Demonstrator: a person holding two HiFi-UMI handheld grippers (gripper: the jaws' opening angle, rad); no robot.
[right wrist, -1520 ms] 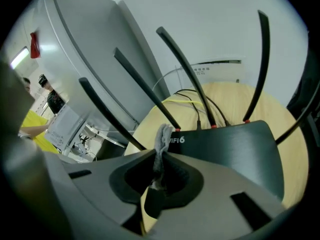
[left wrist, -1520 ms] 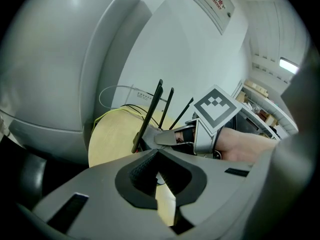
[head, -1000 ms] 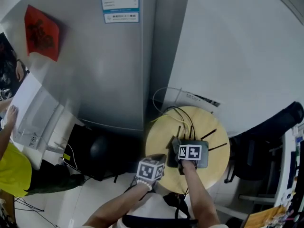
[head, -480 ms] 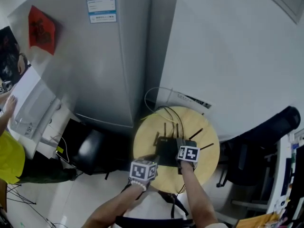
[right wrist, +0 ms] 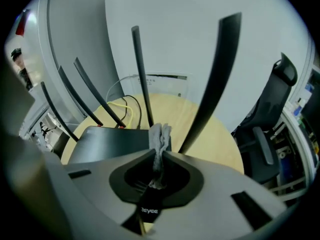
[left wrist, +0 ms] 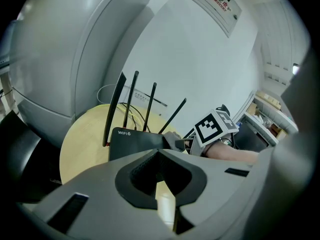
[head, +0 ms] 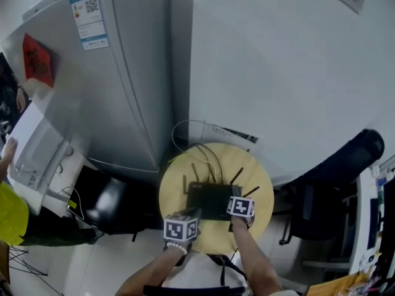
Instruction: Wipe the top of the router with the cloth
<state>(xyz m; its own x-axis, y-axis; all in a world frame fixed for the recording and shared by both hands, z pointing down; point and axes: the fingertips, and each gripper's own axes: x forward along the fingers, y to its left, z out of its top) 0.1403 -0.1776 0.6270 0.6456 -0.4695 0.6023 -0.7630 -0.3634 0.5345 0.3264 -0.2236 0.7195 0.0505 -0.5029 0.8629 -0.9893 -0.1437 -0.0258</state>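
Black router lying flat on a round pale wooden table, thin antennas raised along its far edge, white wall behind. Right gripper at the router's right end, jaws clamped on a small grey cloth; bunched cloth poking out past the jaw tips and touching the near right corner of the router's top. Left gripper held just off the router's near left corner, over the table's near edge, jaws closed together with nothing between them; white "WiFi6" lettering on the router straight ahead in the left gripper view. Tall grey refrigerator just behind the table on the left, a red paper square and a white label stuck to it. Black office chair to the right of the table. Part of a person in a yellow top at the far left edge of the head view.
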